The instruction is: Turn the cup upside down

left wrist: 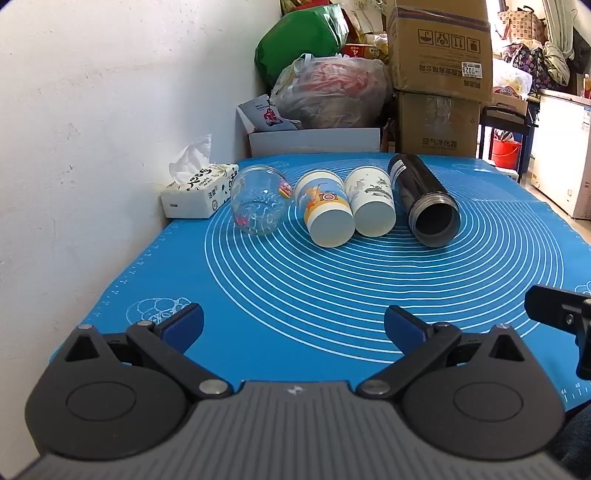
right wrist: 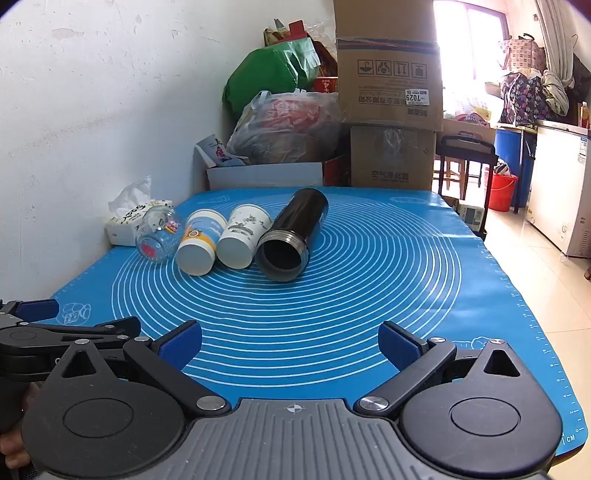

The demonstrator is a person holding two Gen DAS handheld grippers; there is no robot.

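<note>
Bright daylight — fisheye-warped edges

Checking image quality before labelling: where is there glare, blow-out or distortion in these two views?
Right wrist view: window at top right is blown out; floor glares beneath it. Left wrist view: evener light, the wall bright but not clipped. Both: fisheye bends the blue mat edges, corners vignetted, cups sharp.

The left black hand-held gripper (left wrist: 293, 325) and the right black hand-held gripper (right wrist: 290, 341) hover side by side, blue-padded jaws spread wide, holding nothing.
</note>
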